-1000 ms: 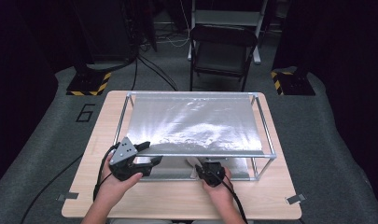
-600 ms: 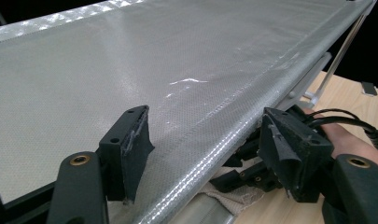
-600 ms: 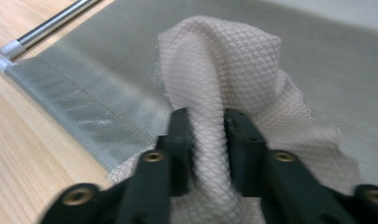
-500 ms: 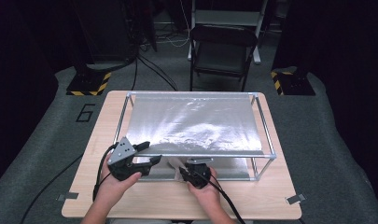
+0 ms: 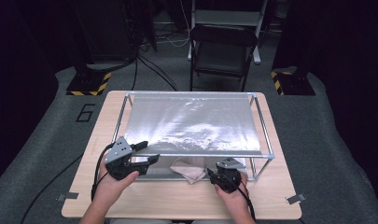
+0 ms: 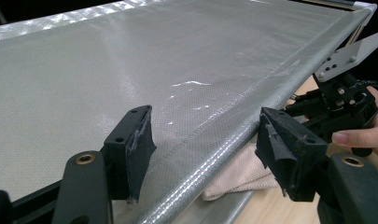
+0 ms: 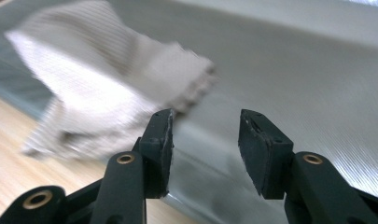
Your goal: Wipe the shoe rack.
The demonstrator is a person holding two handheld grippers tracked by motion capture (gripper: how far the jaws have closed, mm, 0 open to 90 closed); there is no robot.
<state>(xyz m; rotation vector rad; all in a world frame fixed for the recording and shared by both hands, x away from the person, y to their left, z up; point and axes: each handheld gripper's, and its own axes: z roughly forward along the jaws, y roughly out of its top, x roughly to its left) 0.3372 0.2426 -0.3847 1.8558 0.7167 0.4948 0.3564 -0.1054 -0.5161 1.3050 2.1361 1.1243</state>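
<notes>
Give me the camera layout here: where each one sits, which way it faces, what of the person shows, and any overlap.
High view: fixed above the person's side, looking forward and down on the table and mesh-covered frame; forearms, both hands, left gripper and right gripper show.
Left gripper view: rides the left gripper, facing along the frame's near edge; own open jaws, plus the other hand.
Right gripper view: rides the right gripper, facing the beige cloth; own open jaws, just opening, nothing between them.
Shared: all three see the cloth and mesh.
</notes>
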